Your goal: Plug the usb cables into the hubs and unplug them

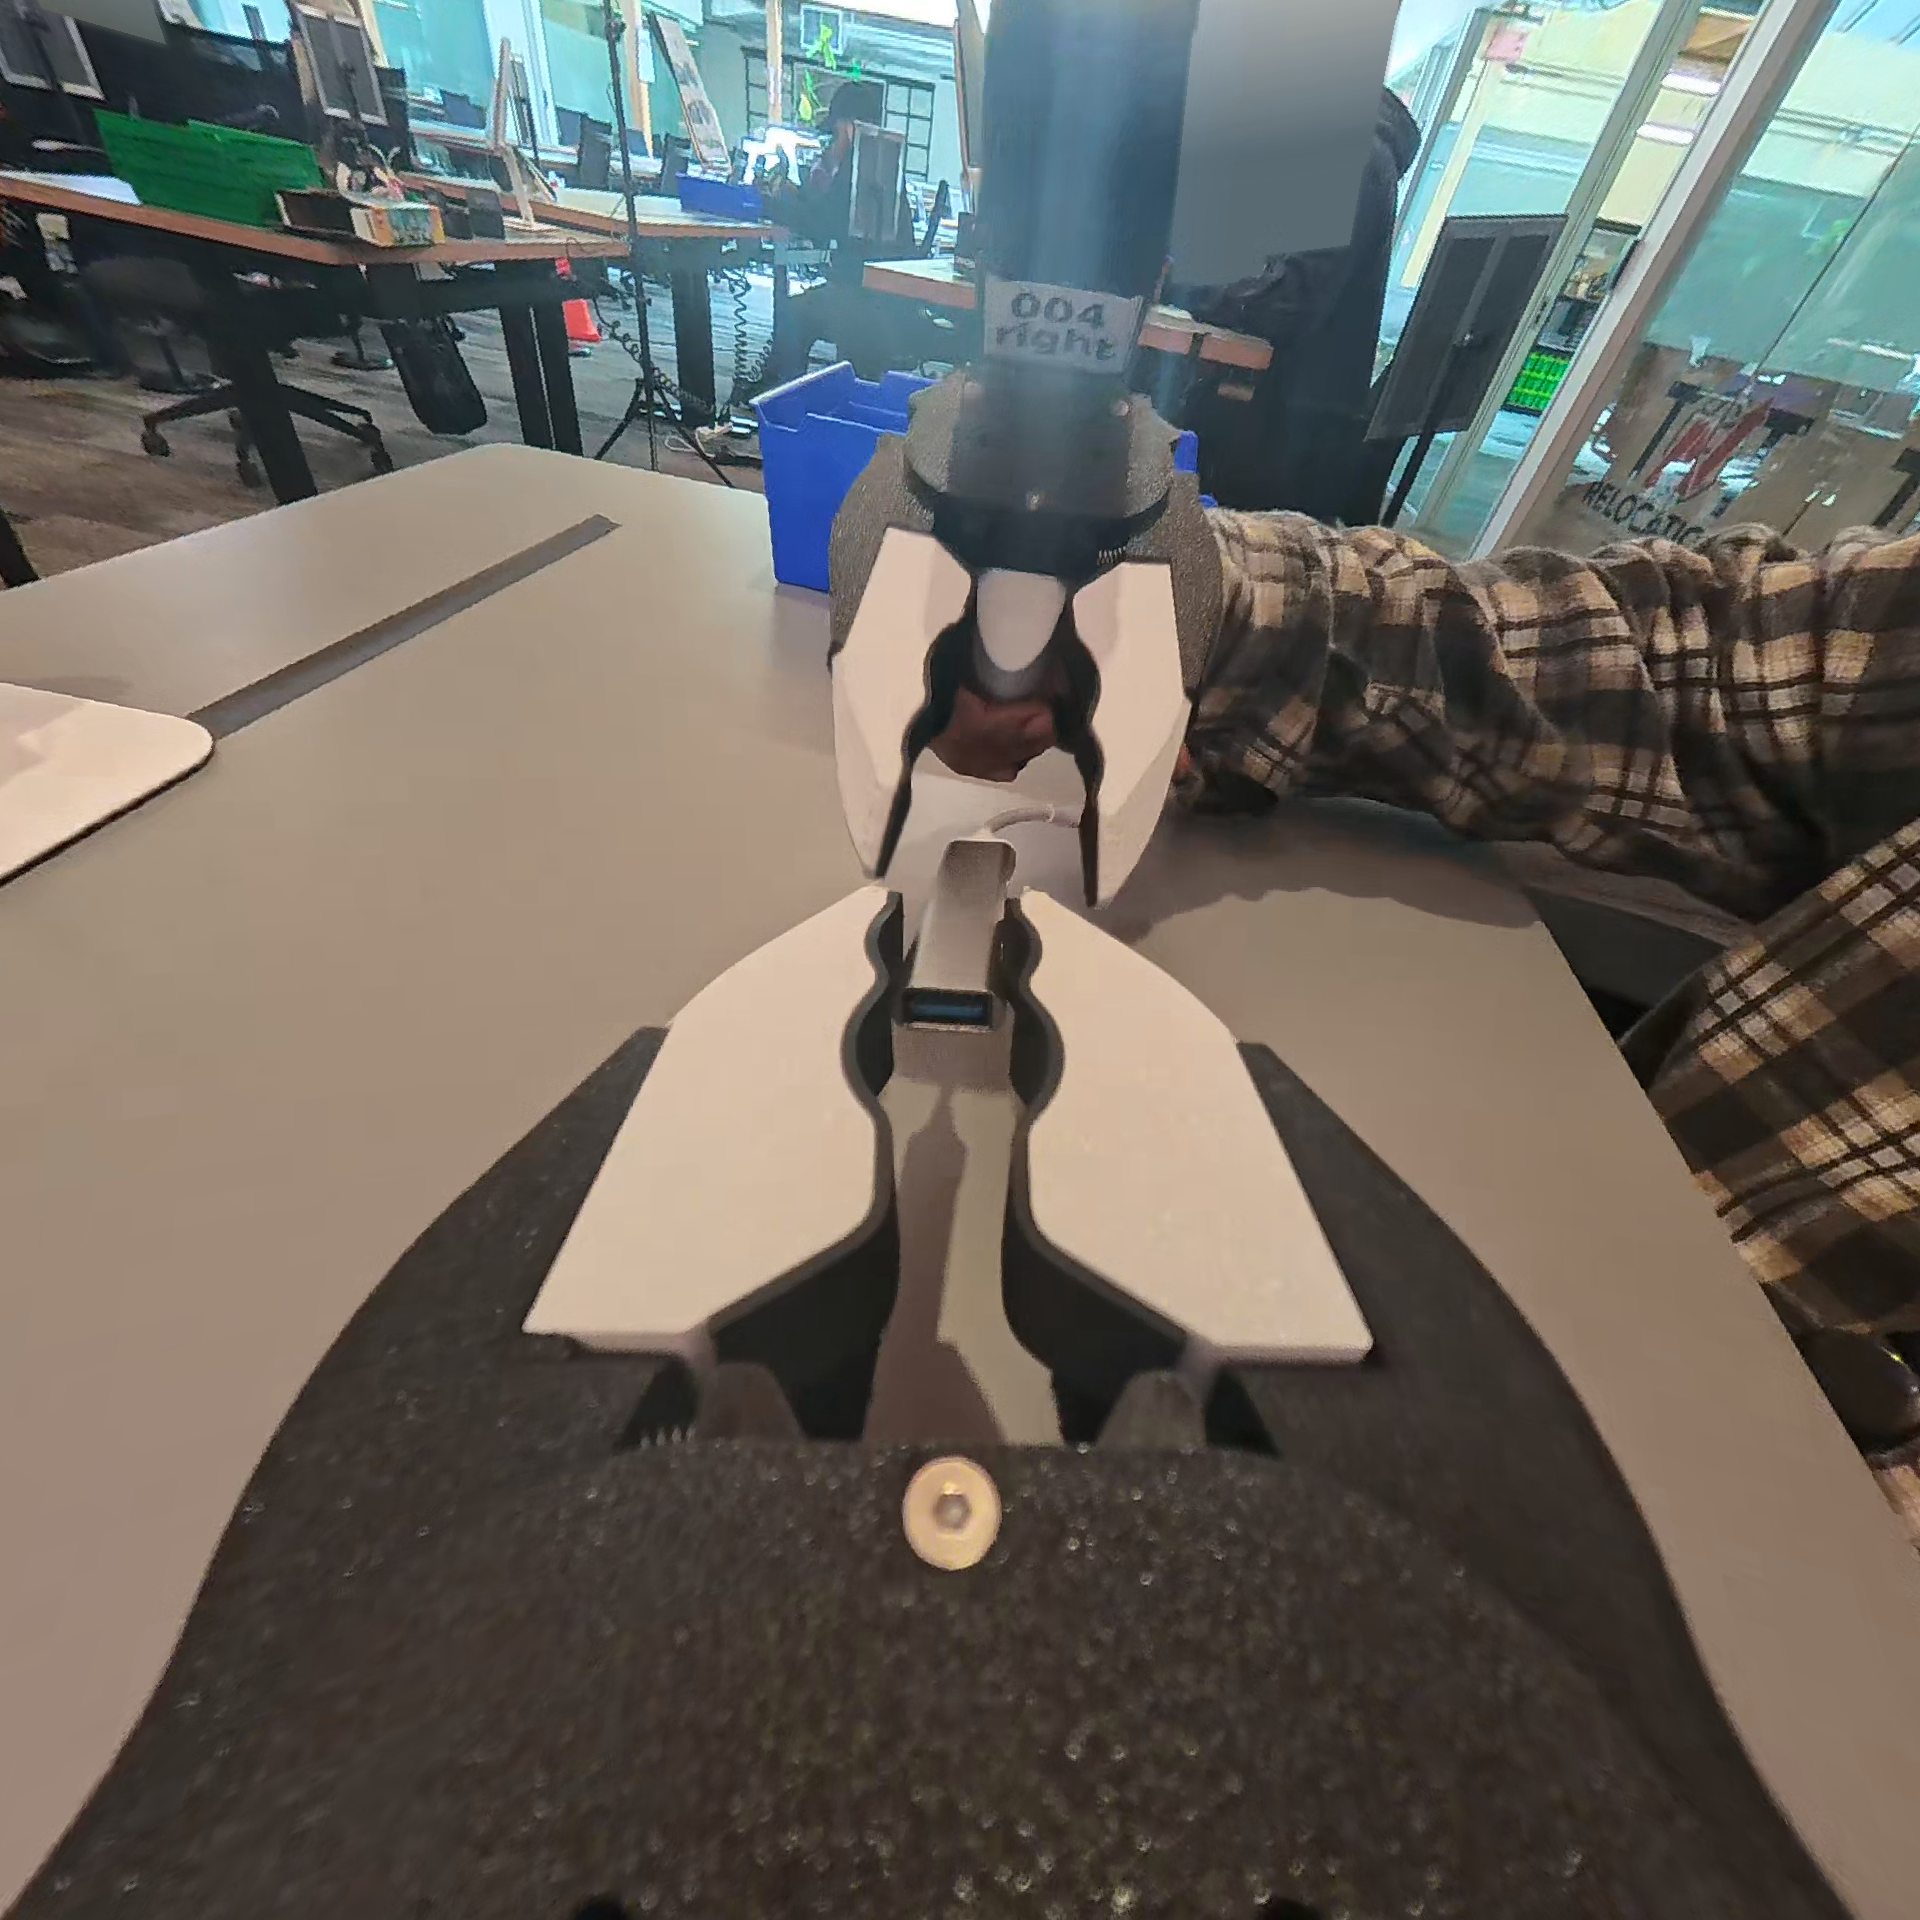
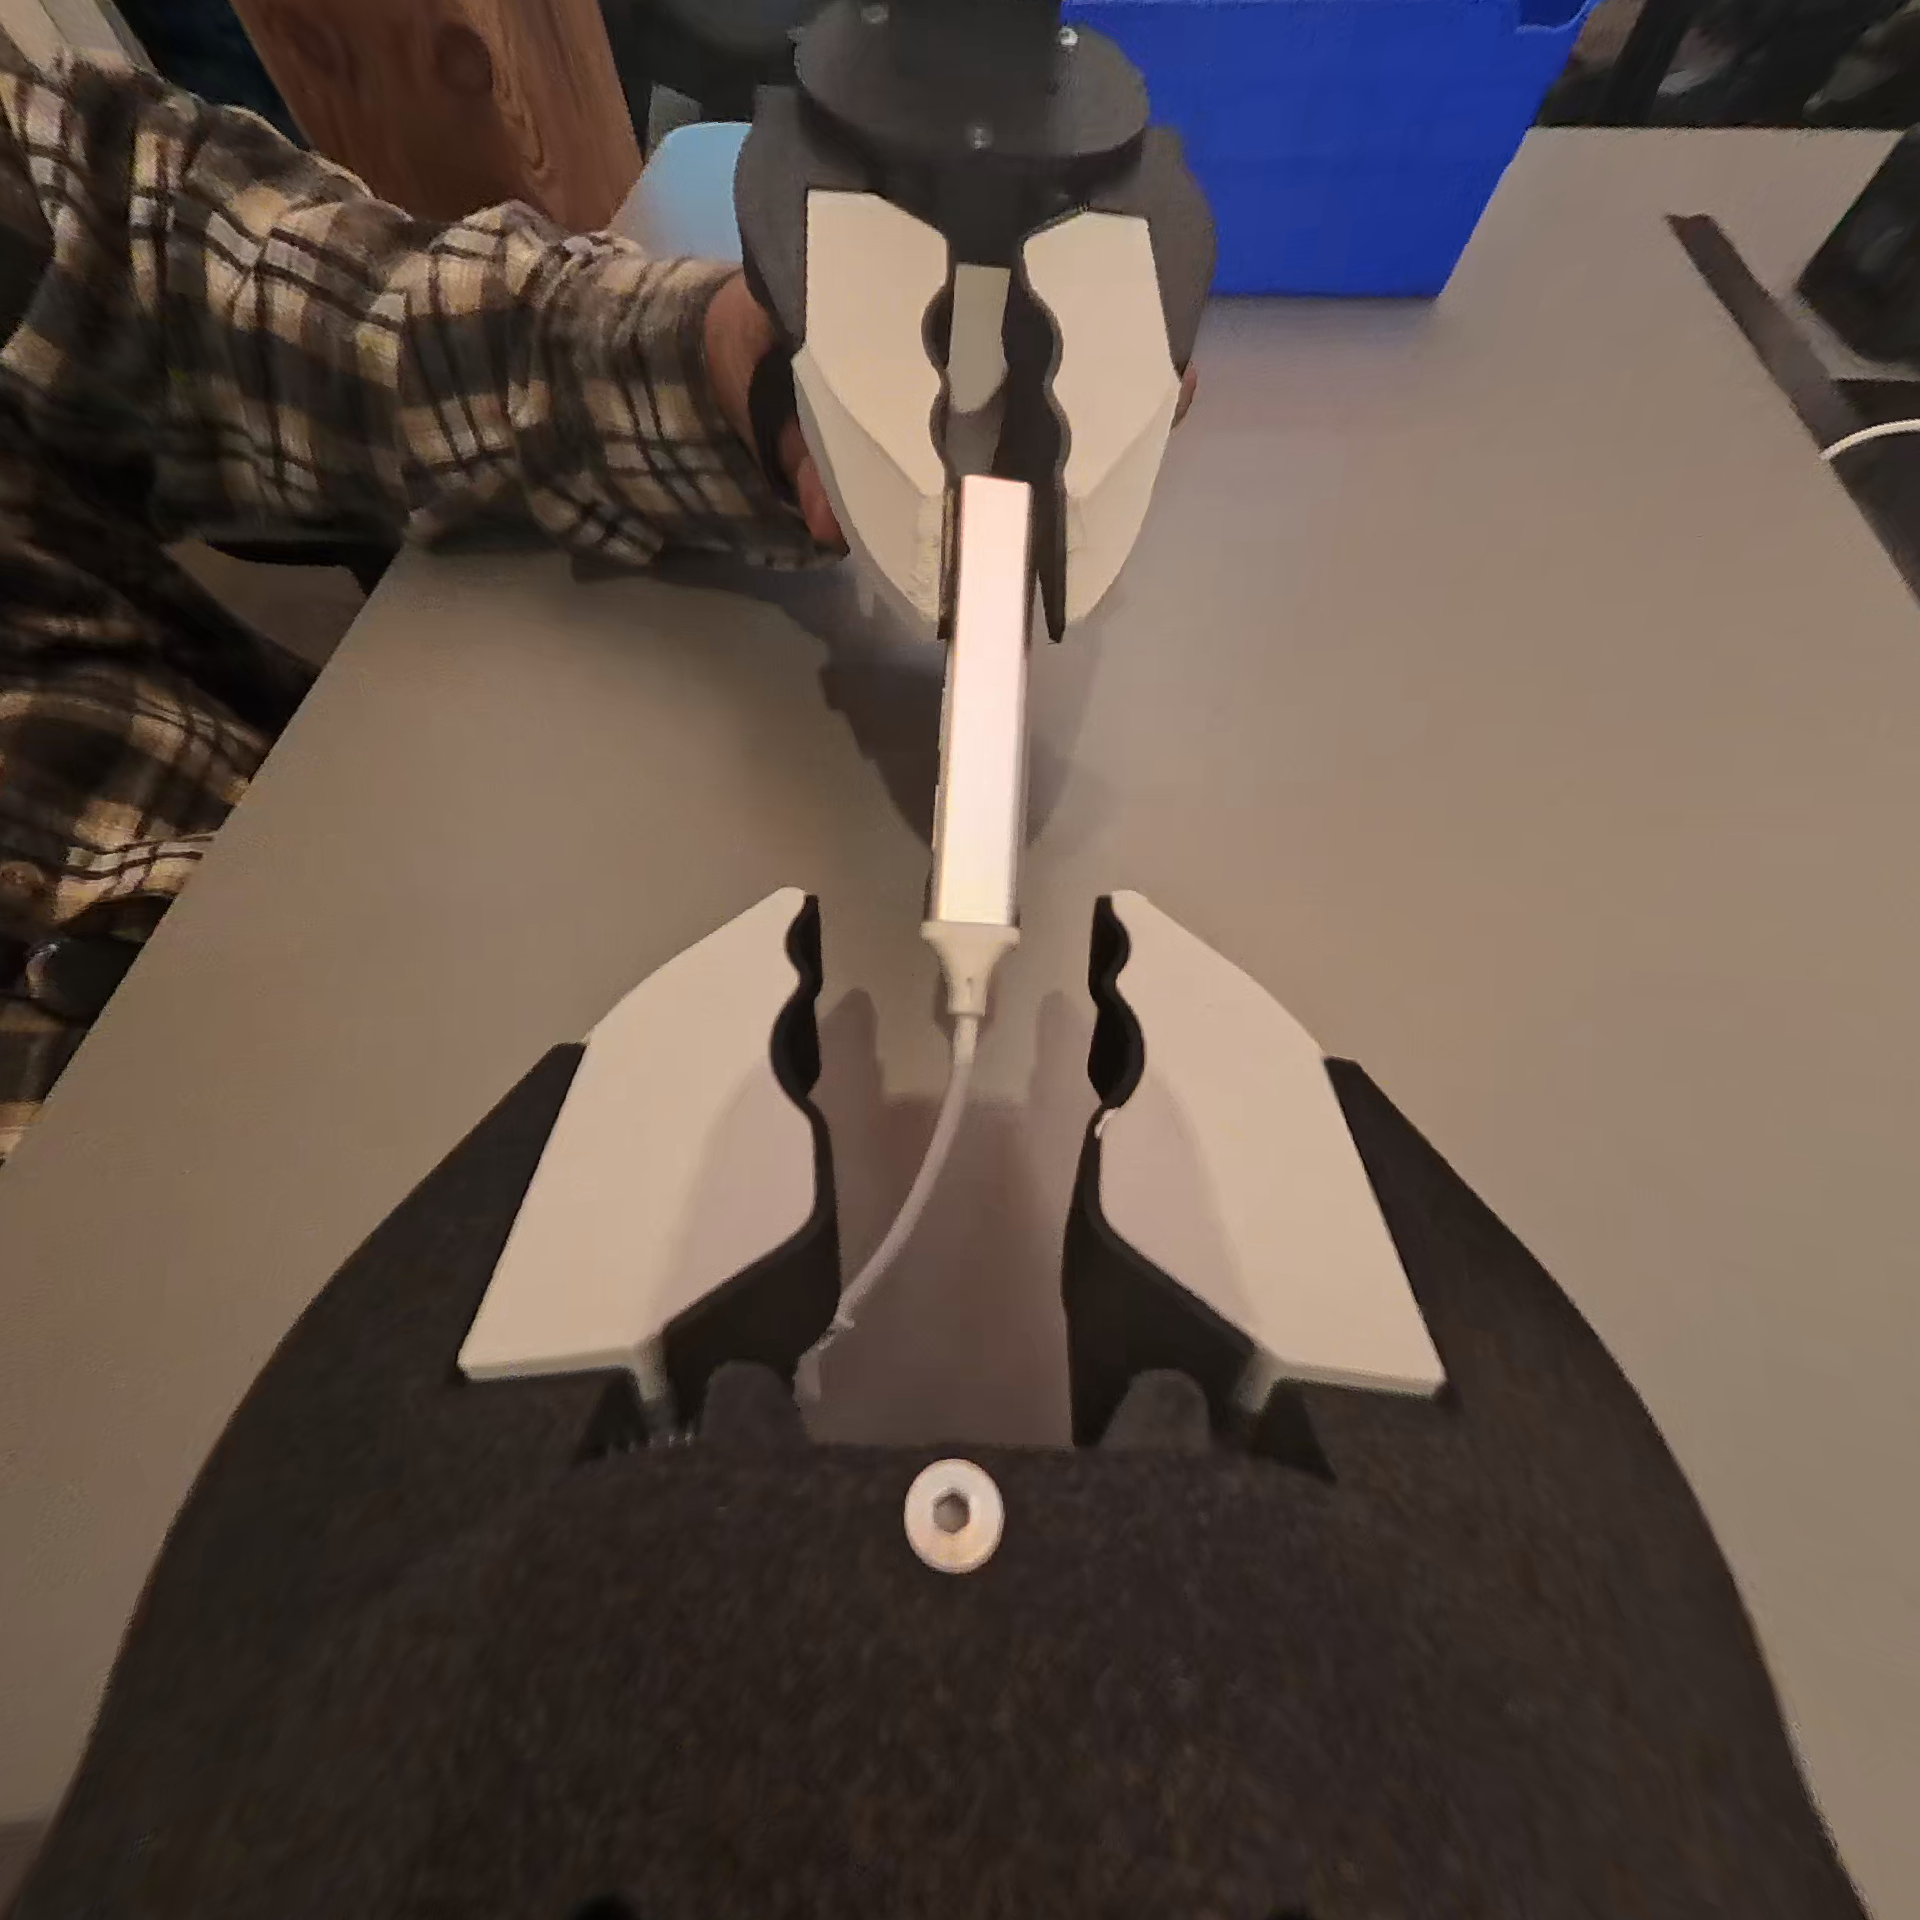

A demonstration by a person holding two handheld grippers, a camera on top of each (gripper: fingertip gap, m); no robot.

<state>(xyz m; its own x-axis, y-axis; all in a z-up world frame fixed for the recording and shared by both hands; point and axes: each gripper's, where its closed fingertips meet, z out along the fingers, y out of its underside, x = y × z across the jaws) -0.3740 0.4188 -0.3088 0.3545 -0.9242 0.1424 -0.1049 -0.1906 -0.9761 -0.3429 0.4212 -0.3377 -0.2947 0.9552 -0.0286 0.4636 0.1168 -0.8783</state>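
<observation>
Clamping the silver hub [image 1: 948, 982] in the left gripper [image 1: 951, 935]; right gripper [image 2: 956, 956] spread wide, straddling its white cable [image 2: 914, 1195] above the desk [image 2: 1455, 831].

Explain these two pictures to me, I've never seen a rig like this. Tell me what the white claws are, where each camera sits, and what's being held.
The white claws are two hand-held grippers, each worked by a person in a plaid sleeve. Each picture comes from a camera mounted on one gripper, looking along its fingers at the other. The left gripper is shut on a slim silver USB hub, whose open port faces its camera. The right gripper is open around the hub's tail end, where a white cable trails out. Below is a grey table; a blue bin sits behind it.
</observation>
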